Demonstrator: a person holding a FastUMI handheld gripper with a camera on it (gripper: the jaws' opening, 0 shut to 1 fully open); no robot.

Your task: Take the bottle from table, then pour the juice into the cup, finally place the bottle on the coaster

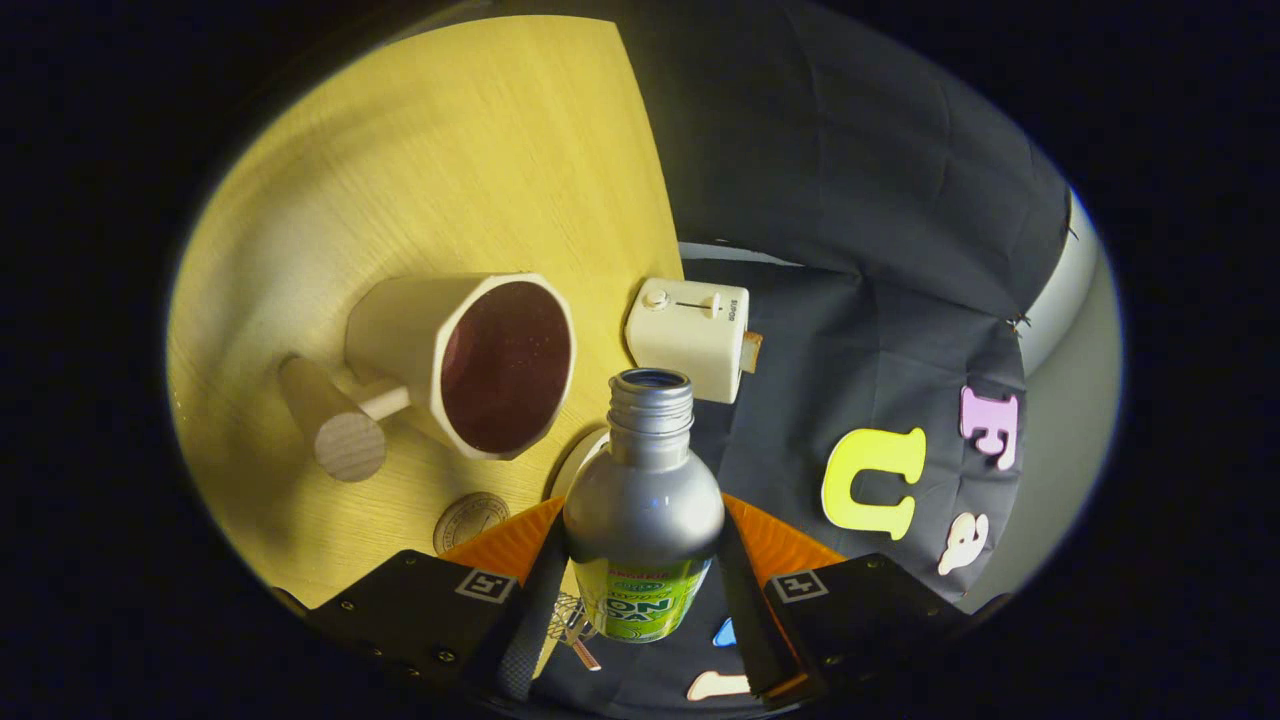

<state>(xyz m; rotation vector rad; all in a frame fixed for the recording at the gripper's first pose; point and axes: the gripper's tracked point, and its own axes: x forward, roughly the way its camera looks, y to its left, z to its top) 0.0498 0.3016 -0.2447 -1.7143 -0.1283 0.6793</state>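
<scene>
Both fingers (pixel 640 590) clamped on one open bottle (pixel 643 510), one cup (pixel 465 362) and one toaster (pixel 690 338) beyond.

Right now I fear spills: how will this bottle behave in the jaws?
The bottle, clamped in the gripper, looks metal, so probably stiff yet slippery. Its mouth is uncapped, so tilting toward the cup likely pours freely.
</scene>
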